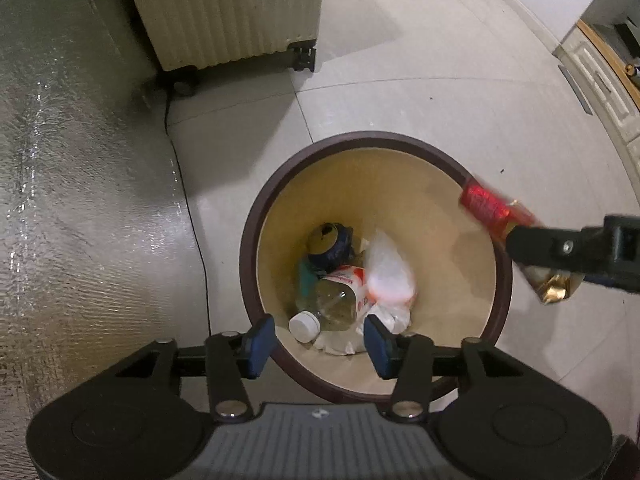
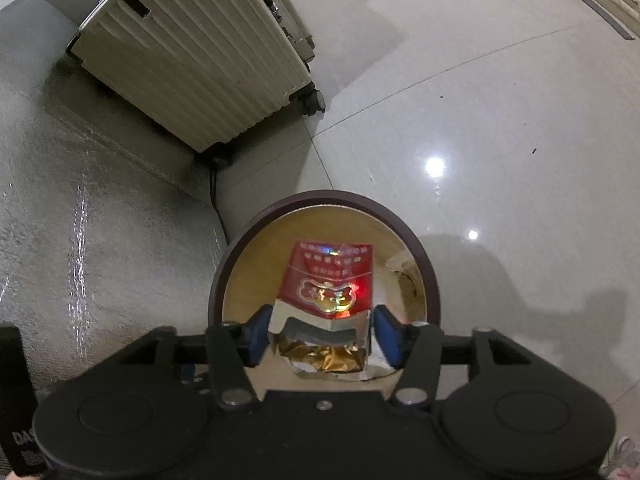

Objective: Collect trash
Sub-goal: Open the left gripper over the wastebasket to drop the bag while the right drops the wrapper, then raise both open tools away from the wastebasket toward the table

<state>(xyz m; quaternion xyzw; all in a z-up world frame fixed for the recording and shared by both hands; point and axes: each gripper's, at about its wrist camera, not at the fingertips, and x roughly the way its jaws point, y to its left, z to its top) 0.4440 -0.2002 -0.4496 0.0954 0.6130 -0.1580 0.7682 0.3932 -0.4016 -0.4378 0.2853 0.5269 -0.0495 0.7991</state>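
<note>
The left gripper (image 1: 318,338) hangs over the round brown-rimmed waste bin with a tan inside (image 1: 276,184), its blue pads (image 1: 259,344) apart with nothing between them. In the bin below lie a clear plastic bottle with a white cap (image 1: 334,300), a white plastic bag (image 1: 388,272), a dark blue can (image 1: 332,240) and crumpled white paper (image 1: 340,340). The right gripper (image 2: 320,336) stands at the bin's rim (image 2: 320,196) with a red and gold cigarette pack (image 2: 328,280) between its pads (image 2: 258,334); a gap shows beside the pack, so no firm grip is visible. A ribbed cream suitcase (image 1: 228,8) stands beyond on the pale tile floor (image 1: 420,80).
</note>
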